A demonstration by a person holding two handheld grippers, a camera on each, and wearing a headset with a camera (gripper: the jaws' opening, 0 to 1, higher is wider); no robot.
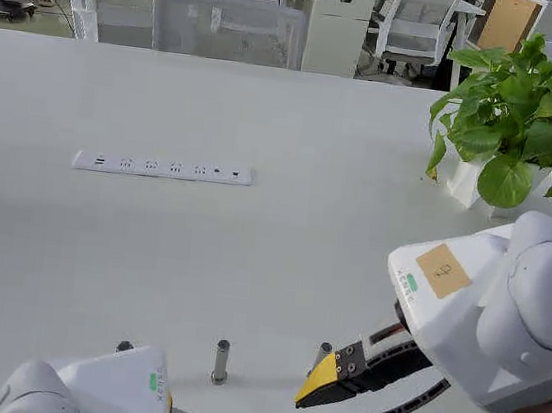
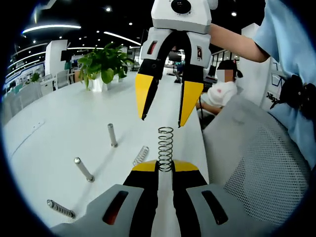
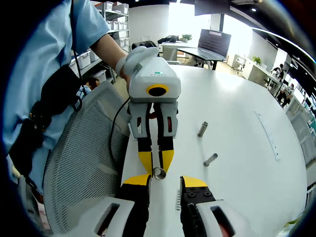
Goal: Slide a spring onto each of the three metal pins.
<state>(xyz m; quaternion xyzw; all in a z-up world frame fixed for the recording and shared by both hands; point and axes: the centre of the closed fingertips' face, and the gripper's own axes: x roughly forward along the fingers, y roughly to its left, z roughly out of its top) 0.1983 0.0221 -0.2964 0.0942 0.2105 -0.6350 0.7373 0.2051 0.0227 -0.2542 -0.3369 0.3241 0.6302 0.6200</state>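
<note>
Left gripper view: left tool [image 2: 165, 167] clenched on the lower coils of a spring [image 2: 166, 145], held upright over the near edge of the tabletop [image 2: 59, 128]. Leftmost pin [image 2: 60, 209] looks already sleeved in a coil. Middle pin [image 2: 83, 169] and right pin [image 2: 112, 135] stand bare, just far of the tools. Loose spring [image 2: 140, 155] lies flat between the pins and the held one. Right tool [image 2: 163, 116] faces the left one, jaws spread, released, carrying nothing. Judged: the spring is light and soft and could buckle or pop free. Pinch it gently across the mid-coils, keeping the end bore clear for the pin.
</note>
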